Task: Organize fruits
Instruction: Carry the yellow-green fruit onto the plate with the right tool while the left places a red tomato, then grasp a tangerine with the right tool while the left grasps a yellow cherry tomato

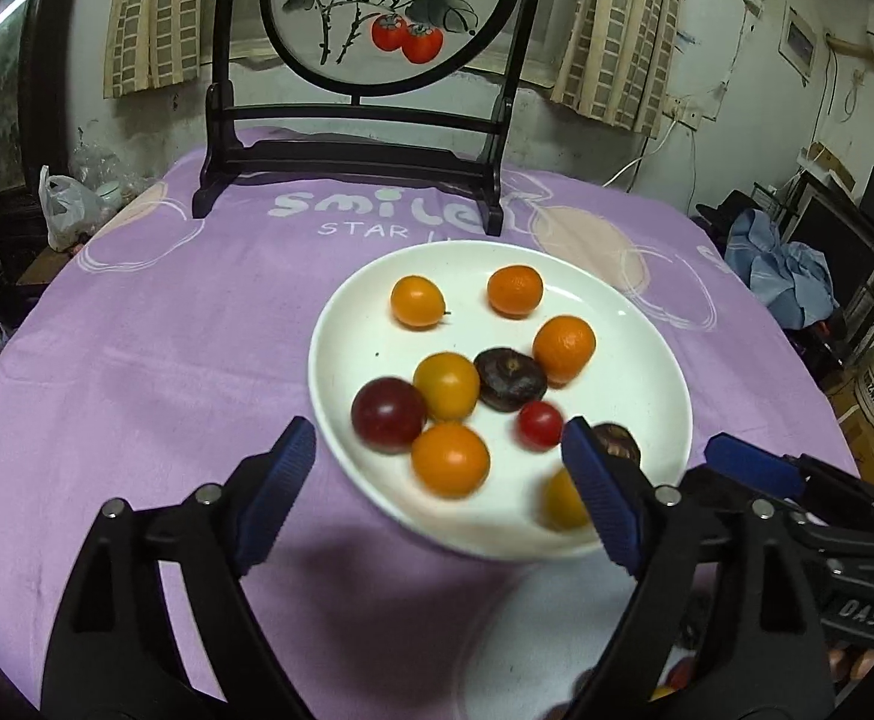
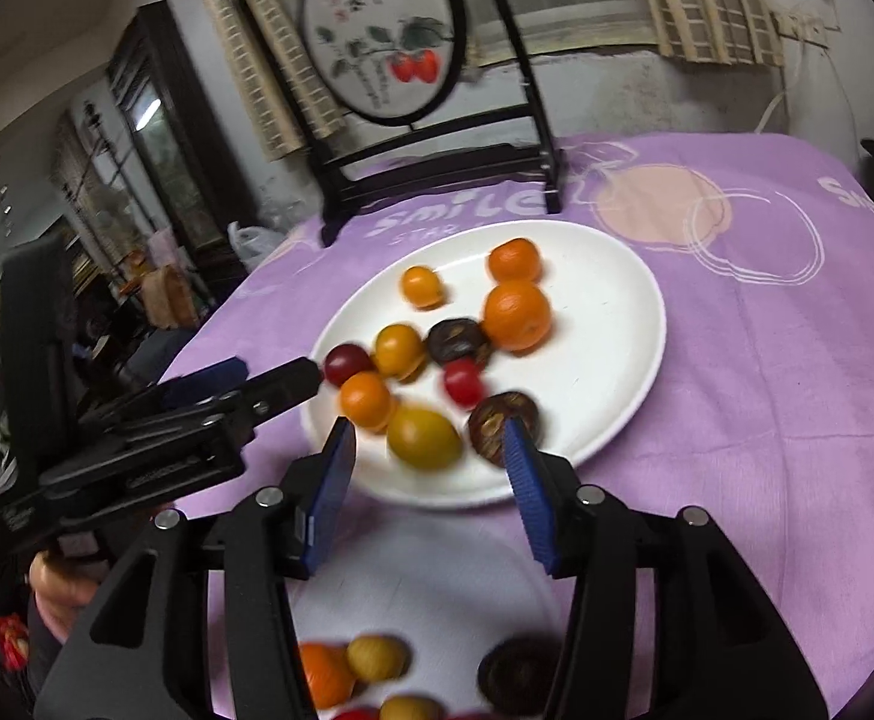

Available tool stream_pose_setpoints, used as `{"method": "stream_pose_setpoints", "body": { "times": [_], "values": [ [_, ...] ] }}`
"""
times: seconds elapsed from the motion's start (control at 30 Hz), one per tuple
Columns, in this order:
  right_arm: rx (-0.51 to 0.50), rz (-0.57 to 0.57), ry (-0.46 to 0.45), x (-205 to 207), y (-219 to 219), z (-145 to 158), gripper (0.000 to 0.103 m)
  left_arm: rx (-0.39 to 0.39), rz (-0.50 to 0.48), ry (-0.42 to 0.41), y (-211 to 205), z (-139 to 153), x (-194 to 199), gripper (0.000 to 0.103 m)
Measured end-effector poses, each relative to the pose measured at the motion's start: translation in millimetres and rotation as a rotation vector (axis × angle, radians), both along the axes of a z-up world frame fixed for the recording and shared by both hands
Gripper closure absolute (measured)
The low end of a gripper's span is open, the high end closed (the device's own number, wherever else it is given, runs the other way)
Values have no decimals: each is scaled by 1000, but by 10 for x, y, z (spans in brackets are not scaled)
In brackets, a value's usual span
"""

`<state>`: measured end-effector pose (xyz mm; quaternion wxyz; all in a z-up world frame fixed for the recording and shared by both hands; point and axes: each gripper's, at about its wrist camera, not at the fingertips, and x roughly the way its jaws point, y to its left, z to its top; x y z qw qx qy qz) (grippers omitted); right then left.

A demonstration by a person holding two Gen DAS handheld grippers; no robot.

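A white plate (image 1: 635, 396) on the purple tablecloth holds several small fruits: orange ones (image 1: 515, 291), a dark red one (image 1: 388, 414), a small red one (image 1: 540, 425) and dark brown ones (image 1: 509, 378). My left gripper (image 1: 437, 474) hangs open over the plate's near rim, with an orange fruit (image 1: 450, 459) lying on the plate below the gap. My right gripper (image 2: 431, 468) is open too. A yellow fruit (image 2: 424, 438) rests on the plate (image 2: 605, 312) just ahead of its pads, untouched. A brown fruit (image 2: 500, 423) sits by the right pad.
A second white plate (image 2: 437, 588) lies nearer, under the right gripper, with several fruits (image 2: 377, 657) on it. A black framed persimmon screen (image 1: 371, 18) stands at the table's far side. The left gripper (image 2: 278, 375) and a hand (image 2: 56, 594) are at the left.
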<state>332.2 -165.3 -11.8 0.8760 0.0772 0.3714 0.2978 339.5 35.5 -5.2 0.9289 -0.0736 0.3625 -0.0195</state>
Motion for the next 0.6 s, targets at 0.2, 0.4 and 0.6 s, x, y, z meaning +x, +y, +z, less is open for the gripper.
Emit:
{"method": "stream_pose_setpoints", "body": {
  "times": [0.2,0.4,0.6],
  "values": [
    [-78,184,51,-410,163,-177,51,62,21,-3,49,-60,-325,17],
    [-233,353,-93,-881,476,-145,51,73,105,-35,286,-22,-477,14],
    [-318,421,-112,-999,616,-273,51,1,135,23,451,-95,-448,14]
  ]
}}
